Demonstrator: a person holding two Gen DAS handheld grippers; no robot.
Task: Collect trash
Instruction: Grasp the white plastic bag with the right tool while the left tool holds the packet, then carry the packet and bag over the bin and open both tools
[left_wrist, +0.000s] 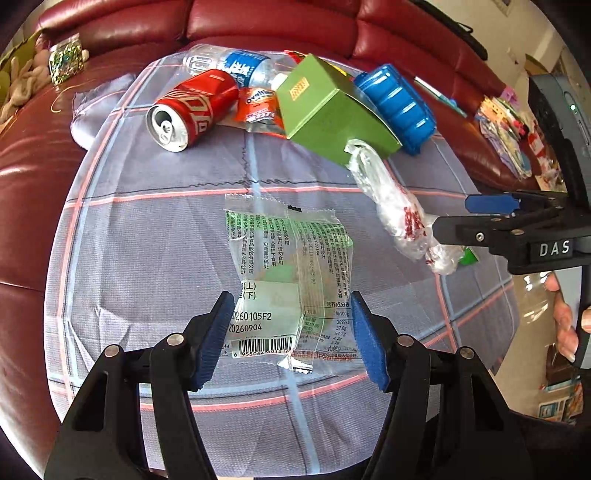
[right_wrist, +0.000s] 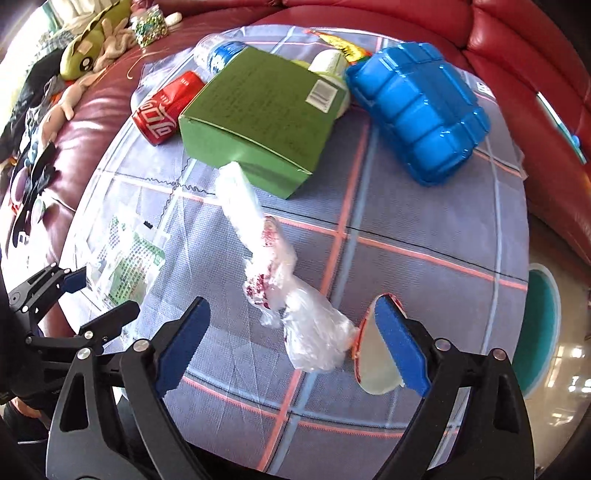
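Note:
A clear printed food wrapper (left_wrist: 288, 280) lies flat on the checked cloth (left_wrist: 155, 229), and my open left gripper (left_wrist: 291, 339) straddles its near end. A crumpled clear plastic bag with red print (right_wrist: 288, 295) stretches from a green box (right_wrist: 258, 122) toward my open right gripper (right_wrist: 295, 343), its near end between the pads. The bag (left_wrist: 399, 210) and right gripper (left_wrist: 476, 218) also show in the left wrist view. The left gripper (right_wrist: 96, 295) and wrapper (right_wrist: 125, 258) show in the right wrist view.
At the back lie a red cola can (left_wrist: 188, 107), a water bottle (left_wrist: 236, 64), an orange Ovaltine sachet (left_wrist: 258, 109), the green box (left_wrist: 325, 110) and a blue plastic case (left_wrist: 399, 107). A pale round lid (right_wrist: 373, 362) lies by my right finger. A red leather sofa (left_wrist: 258, 22) surrounds the cloth.

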